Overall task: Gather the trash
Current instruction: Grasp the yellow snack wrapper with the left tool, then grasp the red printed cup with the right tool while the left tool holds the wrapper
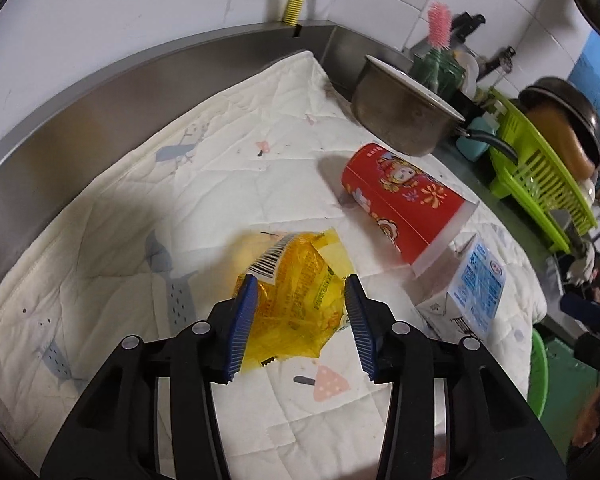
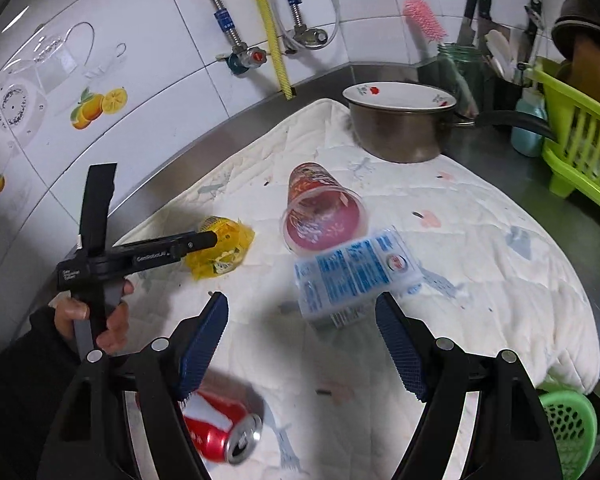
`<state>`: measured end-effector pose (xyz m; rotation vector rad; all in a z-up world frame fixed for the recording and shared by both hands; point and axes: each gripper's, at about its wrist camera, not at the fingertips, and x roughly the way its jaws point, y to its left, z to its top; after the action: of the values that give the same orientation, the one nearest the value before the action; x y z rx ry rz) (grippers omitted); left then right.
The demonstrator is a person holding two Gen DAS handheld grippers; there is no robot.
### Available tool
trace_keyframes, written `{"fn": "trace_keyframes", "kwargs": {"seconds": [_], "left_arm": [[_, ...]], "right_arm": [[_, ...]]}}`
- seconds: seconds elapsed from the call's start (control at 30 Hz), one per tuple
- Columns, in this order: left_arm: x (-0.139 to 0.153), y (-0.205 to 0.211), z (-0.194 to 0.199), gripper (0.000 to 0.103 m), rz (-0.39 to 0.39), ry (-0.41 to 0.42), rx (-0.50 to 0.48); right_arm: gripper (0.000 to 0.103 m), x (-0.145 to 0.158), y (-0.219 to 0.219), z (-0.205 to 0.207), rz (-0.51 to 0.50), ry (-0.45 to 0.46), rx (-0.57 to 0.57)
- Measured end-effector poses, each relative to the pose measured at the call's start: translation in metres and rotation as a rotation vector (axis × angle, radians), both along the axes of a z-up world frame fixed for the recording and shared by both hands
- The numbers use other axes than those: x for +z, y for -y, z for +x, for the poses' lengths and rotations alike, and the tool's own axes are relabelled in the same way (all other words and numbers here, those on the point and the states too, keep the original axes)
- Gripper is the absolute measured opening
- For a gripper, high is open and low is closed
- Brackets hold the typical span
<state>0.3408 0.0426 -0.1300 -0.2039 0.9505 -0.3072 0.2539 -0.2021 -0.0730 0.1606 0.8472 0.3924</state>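
Left gripper (image 1: 300,280) with fingers spread around the yellow wrapper (image 1: 296,300) on the white padded mat (image 1: 120,240), right gripper (image 2: 302,304) with fingers spread wide just before the blue milk carton (image 2: 352,276), red paper cup (image 2: 320,208) lying beside it, red can (image 2: 220,428) near the left finger.

We count one crumpled yellow plastic wrapper (image 1: 296,300); one red printed paper cup (image 1: 404,204); one blue-and-white milk carton (image 2: 356,272); one red aluminium can (image 2: 224,428); one steel pot (image 2: 400,128); two black grippers.
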Motion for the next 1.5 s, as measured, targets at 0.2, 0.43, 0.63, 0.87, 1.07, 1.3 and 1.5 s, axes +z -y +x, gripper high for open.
{"fn": "trace_keyframes", "kwargs": {"seconds": [0.2, 0.43, 0.63, 0.87, 1.07, 1.3, 1.5], "left_arm": [[0.002, -0.013, 0.001, 0.049, -0.050, 0.001, 0.009], [0.005, -0.014, 0.001, 0.050, -0.050, 0.019, -0.012], [0.005, -0.004, 0.001, 0.052, -0.051, 0.026, -0.074], [0.002, -0.001, 0.003, 0.044, -0.067, 0.024, -0.083], [-0.005, -0.007, 0.006, 0.043, -0.094, 0.003, -0.067], [-0.006, -0.007, 0.010, 0.054, -0.077, 0.000, -0.080], [-0.010, -0.002, 0.011, 0.054, -0.077, -0.005, -0.125]], "right_arm": [[0.074, -0.007, -0.013, 0.018, 0.022, -0.017, 0.020], [0.073, -0.014, -0.021, 0.027, 0.011, -0.026, 0.035], [0.069, -0.018, -0.022, 0.039, 0.034, -0.040, 0.024], [0.067, -0.020, -0.027, 0.051, 0.056, -0.050, 0.017], [0.065, -0.024, -0.032, 0.064, 0.080, -0.068, 0.017], [0.064, -0.029, -0.036, 0.072, 0.101, -0.086, 0.019], [0.063, -0.031, -0.039, 0.083, 0.118, -0.094, 0.006]]}}
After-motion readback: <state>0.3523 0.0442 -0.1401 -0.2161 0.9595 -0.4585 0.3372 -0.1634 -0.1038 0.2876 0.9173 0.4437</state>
